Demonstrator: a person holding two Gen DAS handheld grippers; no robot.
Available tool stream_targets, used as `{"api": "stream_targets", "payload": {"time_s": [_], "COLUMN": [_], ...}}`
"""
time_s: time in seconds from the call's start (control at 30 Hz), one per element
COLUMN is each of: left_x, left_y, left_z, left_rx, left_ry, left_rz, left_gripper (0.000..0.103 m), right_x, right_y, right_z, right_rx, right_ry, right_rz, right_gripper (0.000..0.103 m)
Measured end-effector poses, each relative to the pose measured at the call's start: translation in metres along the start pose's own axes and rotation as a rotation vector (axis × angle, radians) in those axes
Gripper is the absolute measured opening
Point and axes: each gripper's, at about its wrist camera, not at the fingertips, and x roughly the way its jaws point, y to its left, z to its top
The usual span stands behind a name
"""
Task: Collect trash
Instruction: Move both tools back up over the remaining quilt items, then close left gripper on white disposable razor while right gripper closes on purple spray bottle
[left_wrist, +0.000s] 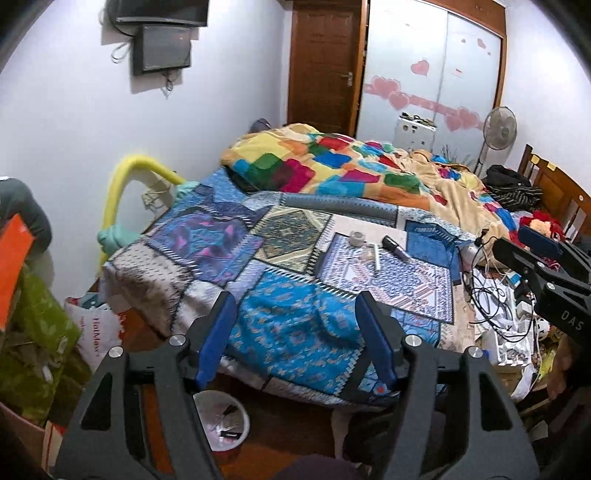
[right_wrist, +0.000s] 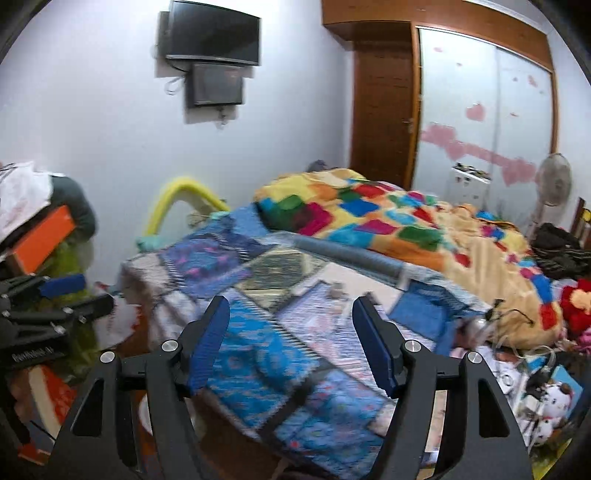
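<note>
Matt black plastic left gripper (left_wrist: 297, 317) with ribbed blue pads (left_wrist: 218, 332) is hovering over a soft patchwork cloth quilt (left_wrist: 288, 325); beyond it, a glossy wooden door (left_wrist: 321, 66).

Two wall screens (left_wrist: 162, 48) above one bed (left_wrist: 295, 295); beside the bed, one fan (left_wrist: 499, 128), one white bin (left_wrist: 221, 419), two claws (left_wrist: 295, 332).

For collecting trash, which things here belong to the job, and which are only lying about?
For the job:
- white trash bin on the floor
- tape roll, small scraps on the bedspread, probably trash
- left gripper, right gripper, both empty

Lying about:
- colourful blanket
- cables
- standing fan
- plush dog
</note>
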Motion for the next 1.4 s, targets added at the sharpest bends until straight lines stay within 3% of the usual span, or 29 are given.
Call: {"api": "stream_targets", "payload": {"time_s": [0.4, 0.7, 1.03, 1.17, 1.4], "left_x": [0.102, 0.192, 0.286, 0.313, 0.343], "left_y": [-0.043, -0.055, -0.072, -0.080, -0.093], "left_z": [0.022, 0.021, 0.005, 0.003, 0.009], "left_rx": [0.067, 0.061, 0.041, 0.057, 0.042], "left_ry": [0.093, 0.176, 0.262, 0.292, 0.289], "left_rz": [-0.059, -0.098, -0.143, -0.164, -0.209], "left_gripper": [0.066, 0.066, 0.066, 0.066, 0.057], "right_x": [0.048, 0.118, 0.224, 0.261, 0.310], "right_y": [-0.079, -0.109, -0.134, -0.141, -0.148], "right_z": [-0.015, -0.036, -0.048, -0.049, -0.050], "right_rx": [0.082, 0.113, 0.177, 0.167, 0.158], "right_ry": [0.079, 0.174, 0.257, 0.294, 0.360], "right_rz": [-0.087, -0.109, -0.046, -0.031, 0.026], "right_gripper": [0.065, 0.065, 0.065, 0.050, 0.038]}}
